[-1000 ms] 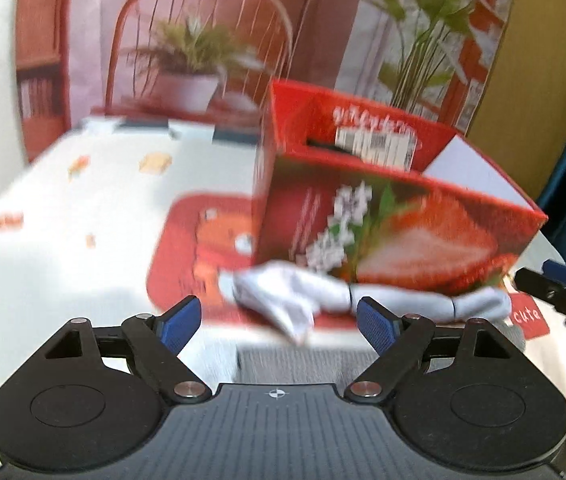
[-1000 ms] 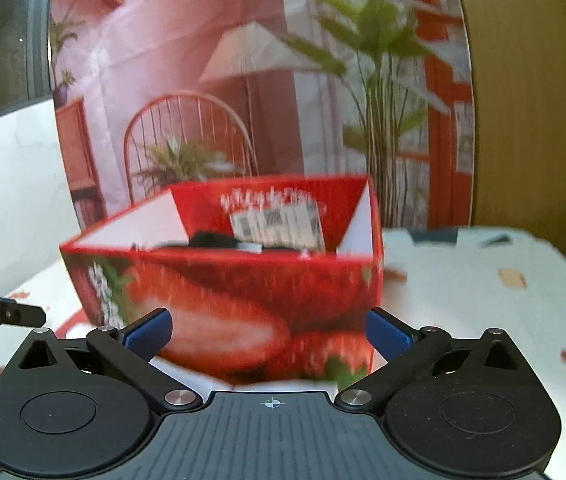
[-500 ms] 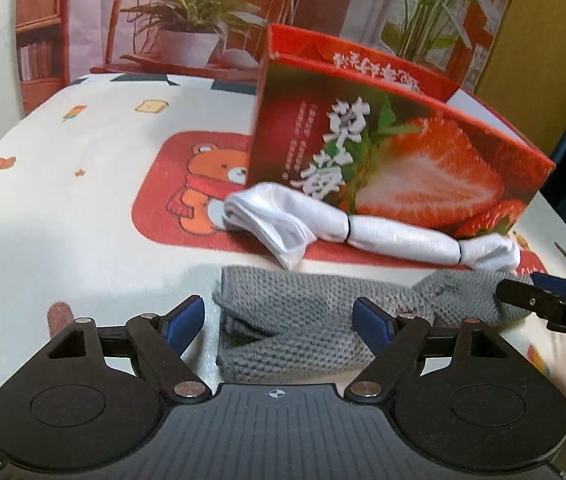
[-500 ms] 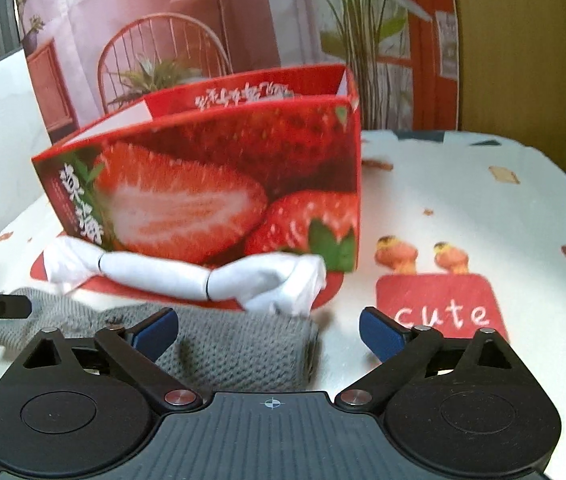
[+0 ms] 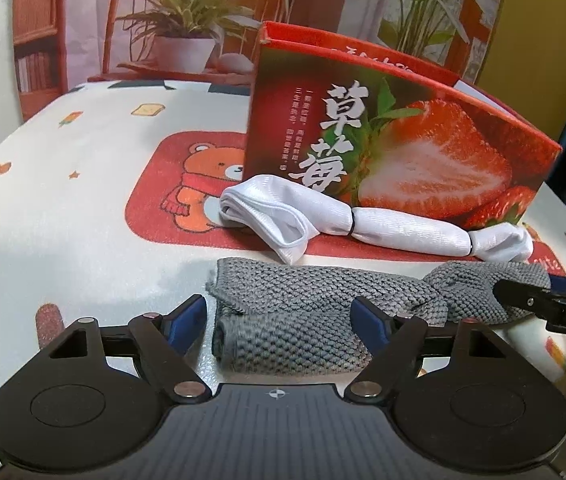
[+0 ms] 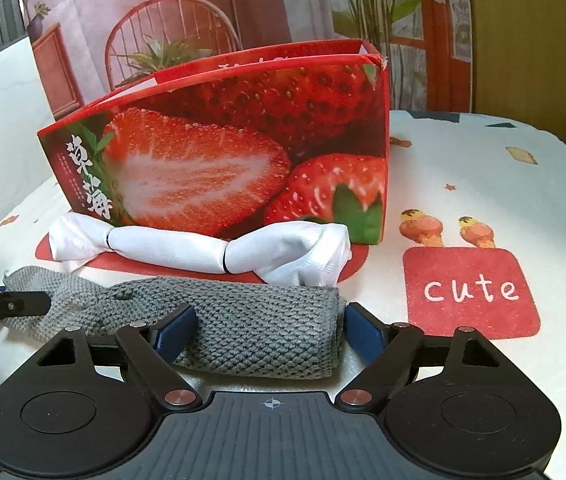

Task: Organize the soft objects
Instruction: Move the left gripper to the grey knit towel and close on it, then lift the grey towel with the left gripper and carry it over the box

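the left gripper (image 5: pixel 281 322) stands wide around one end of the grey knit cloth (image 5: pixel 315 308), pads clear. the right gripper (image 6: pixel 269 332) is closing around the other end. the white bundle (image 6: pixel 203 250) lies at 12 o'clock, against the strawberry box (image 6: pixel 243 148).

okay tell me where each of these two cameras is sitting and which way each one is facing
Left wrist: rides the left gripper, facing down-forward at the rolled grey knitted cloth; own fingers show, jaws open.
Right wrist: rides the right gripper, facing the cloth's other end; own jaws closing around it.
Shared: grey cloth, tied white cloth roll, red strawberry-print box; each sees the other gripper's tip.
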Available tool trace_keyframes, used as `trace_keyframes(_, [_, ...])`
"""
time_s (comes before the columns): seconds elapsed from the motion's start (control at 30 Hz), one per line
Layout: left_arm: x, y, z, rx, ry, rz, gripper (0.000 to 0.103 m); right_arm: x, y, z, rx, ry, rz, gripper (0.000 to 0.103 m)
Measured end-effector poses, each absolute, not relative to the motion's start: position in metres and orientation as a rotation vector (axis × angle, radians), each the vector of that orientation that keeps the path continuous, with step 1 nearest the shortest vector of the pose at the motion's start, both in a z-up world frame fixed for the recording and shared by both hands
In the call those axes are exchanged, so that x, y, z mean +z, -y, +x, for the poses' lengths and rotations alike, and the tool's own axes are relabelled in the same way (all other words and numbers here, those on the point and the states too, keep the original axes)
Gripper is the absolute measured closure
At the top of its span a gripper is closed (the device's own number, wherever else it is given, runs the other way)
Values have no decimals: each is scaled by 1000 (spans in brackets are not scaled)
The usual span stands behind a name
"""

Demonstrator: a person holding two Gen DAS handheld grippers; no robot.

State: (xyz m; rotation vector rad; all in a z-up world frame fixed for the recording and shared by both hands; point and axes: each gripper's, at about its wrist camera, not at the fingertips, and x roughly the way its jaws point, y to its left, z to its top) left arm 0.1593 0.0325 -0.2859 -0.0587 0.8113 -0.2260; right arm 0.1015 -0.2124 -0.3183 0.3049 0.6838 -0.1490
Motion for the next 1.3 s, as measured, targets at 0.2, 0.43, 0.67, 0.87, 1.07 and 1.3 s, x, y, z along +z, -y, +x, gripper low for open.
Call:
trace_keyframes(0.2, [-285,-35,159,-235,-805,-67,25,-318,211,101,-145,-678,301,31])
trace_keyframes(0.43, [-285,-35,156,-280,-804,-88,50,-318,210,99,-120,-676,310,46])
trace_keyframes(0.67, [-284,-32,154,-332,-795,-96,77,-315,209,97,-90,-671,330,64])
trace_keyframes(0.87, [-282,-34,154,-319,-780,-98,82,-308,208,94,-79,-638,337,76])
trace_keyframes(1.07, [-275,-38,151,-304,-751,-97,84,-294,203,90,-47,-583,318,80])
trace_keyframes(1.3, [-257,-39,143,-315,-664,-92,84,-284,199,87,-32,-540,292,80])
